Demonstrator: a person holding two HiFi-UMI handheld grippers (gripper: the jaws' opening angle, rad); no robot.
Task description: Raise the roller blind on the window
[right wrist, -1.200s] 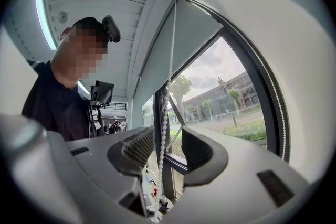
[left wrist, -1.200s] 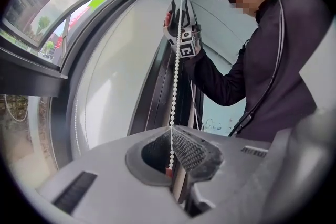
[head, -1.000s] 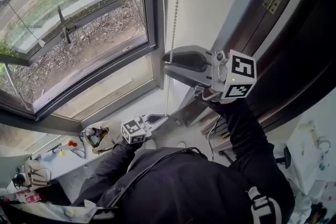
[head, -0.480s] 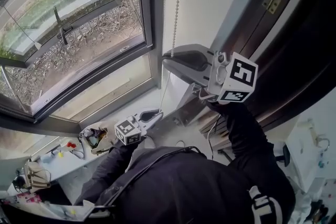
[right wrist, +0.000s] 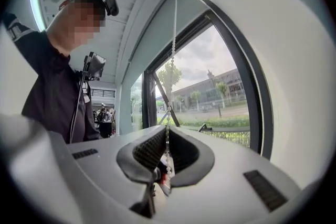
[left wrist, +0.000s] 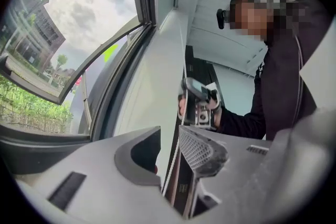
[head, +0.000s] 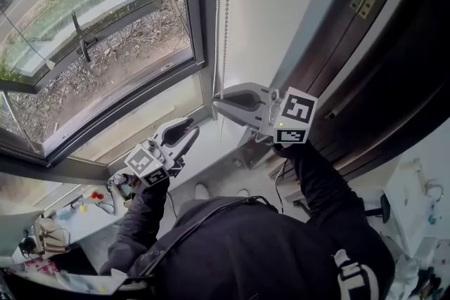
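A white bead chain (head: 226, 10) hangs beside the window frame (head: 200, 24). My right gripper (head: 218, 100) is shut on the chain (right wrist: 174, 34), which runs taut upward from between its jaws (right wrist: 167, 131). My left gripper (head: 187, 130) is below and left of it. Its jaws have just been opening and stand open (left wrist: 169, 134). The chain (left wrist: 171, 160) passes through the gap between them, and the pads do not press on it. The right gripper (left wrist: 197, 105) shows ahead in the left gripper view. The blind's fabric is not in the head view.
A tilted open window sash (head: 84, 46) lies at the left, with the grey sill (head: 211, 165) below it. At the right stands a dark wooden door (head: 394, 46). Small clutter sits on a ledge (head: 119, 186) at the lower left.
The right gripper closed on the chain and came down with it. The left gripper let go of the chain low down, opened, and rose toward the right gripper.
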